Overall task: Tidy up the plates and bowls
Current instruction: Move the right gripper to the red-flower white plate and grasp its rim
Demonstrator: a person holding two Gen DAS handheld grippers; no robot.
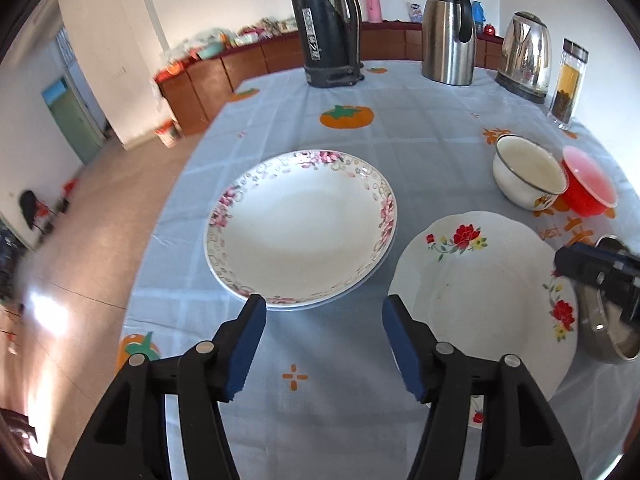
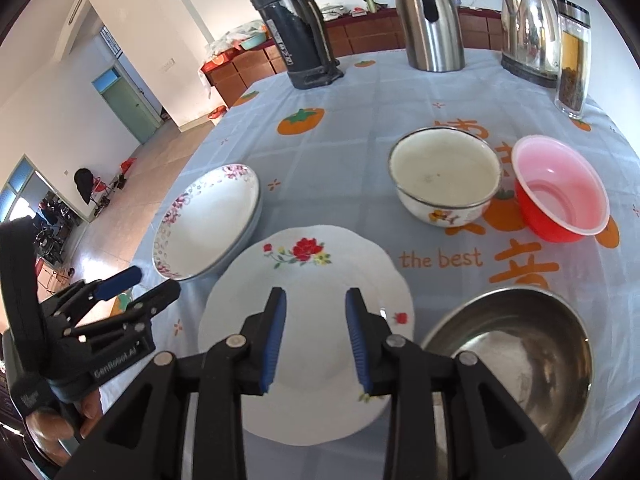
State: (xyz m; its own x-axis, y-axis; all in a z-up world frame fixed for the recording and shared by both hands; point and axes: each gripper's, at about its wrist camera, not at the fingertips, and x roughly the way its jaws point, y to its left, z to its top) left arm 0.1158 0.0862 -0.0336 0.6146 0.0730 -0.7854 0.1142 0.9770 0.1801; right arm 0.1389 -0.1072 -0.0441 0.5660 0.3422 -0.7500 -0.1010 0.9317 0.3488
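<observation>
From the left wrist, the left gripper (image 1: 324, 344) hangs above the tablecloth (image 1: 420, 128) with its fingers spread wide and nothing between them. Just ahead of the left finger lies the pink-rimmed plate (image 1: 302, 226), flat and face up, stacked on a second plate whose edge shows beneath it. The red-flower plate (image 1: 486, 304) lies flat beside the right finger, its near edge passing behind that finger. Beyond it stand the white bowl (image 1: 528, 174) and the red bowl (image 1: 588, 188), upright and touching side by side. The right gripper (image 1: 600, 276) enters from the right edge over the steel bowl (image 1: 608, 320).

From the right wrist, the right gripper (image 2: 316, 340) hovers over the red-flower plate (image 2: 306, 312), fingers partly apart and gripping nothing. The plate is round, so it has no long axis; its largest flower spray sits at the far rim. The steel bowl (image 2: 516, 364) stands open side up just right of the gripper. The pink-rimmed plate (image 2: 208, 222) is to the left, close to the red-flower plate. The white bowl (image 2: 444, 174) and red bowl (image 2: 560, 188) stand farther off. The left gripper (image 2: 136, 284) is at the left edge, open.
</observation>
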